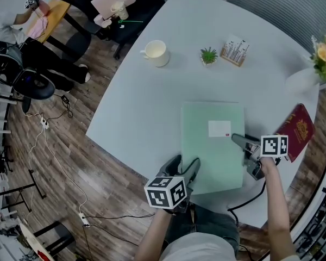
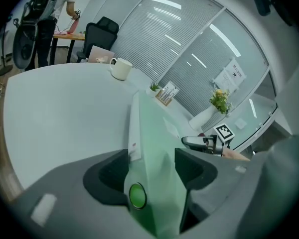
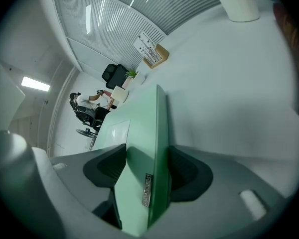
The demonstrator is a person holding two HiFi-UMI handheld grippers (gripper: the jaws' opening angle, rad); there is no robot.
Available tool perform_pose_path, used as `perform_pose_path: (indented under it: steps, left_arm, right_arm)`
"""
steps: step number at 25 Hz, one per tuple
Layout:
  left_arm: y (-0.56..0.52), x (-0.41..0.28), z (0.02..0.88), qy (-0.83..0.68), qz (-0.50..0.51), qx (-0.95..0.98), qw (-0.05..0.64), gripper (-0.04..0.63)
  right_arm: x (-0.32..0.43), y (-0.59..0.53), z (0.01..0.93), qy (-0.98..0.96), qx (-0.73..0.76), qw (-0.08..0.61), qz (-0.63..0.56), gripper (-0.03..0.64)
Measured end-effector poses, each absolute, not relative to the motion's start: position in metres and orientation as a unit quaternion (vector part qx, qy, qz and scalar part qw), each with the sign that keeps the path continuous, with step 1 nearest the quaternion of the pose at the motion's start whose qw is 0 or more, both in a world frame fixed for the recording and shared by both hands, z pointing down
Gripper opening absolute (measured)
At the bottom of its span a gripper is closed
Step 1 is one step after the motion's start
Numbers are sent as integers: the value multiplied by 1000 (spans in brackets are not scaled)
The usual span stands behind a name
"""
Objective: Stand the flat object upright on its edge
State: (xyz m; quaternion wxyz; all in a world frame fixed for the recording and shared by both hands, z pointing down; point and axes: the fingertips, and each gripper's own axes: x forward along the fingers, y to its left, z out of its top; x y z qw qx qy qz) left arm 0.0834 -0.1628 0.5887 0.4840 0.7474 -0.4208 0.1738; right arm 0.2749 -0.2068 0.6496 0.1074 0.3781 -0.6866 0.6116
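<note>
Grip was firm on both sides: the left gripper [image 1: 186,166] clamped the near edge of the pale green flat plastic folder [image 1: 212,156] on the white table [image 1: 146,102], and the right gripper [image 1: 239,141] clamped its right edge. Raising both evenly should avoid twisting it.

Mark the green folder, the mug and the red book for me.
folder [image 1: 212,157]: head view, middle of its cover.
mug [image 1: 155,51]: head view, its open top.
red book [image 1: 297,128]: head view, middle of its cover.

Pale green folder [image 1: 209,156] lies nearly flat, white-labelled.
</note>
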Motion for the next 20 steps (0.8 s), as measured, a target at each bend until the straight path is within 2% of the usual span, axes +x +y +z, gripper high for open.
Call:
perform_pose_path:
  steps: [4,9,14,20]
  left_arm:
    - [-170,81,576,-422,123,742,506,293]
    - [-175,78,565,-421,115,747,501,278]
    - [-180,71,554,-417,75,741,522,229]
    - [-181,66,553,-414,58,732,538,210]
  right_arm:
    - [280,-206,649,-678,392,88,615,295]
    - [287,-204,652,-666,415,91,614,295]
    - [269,-215,642,-687,384,25,616,295]
    - [261,-222,638,-695,380,20,610,295]
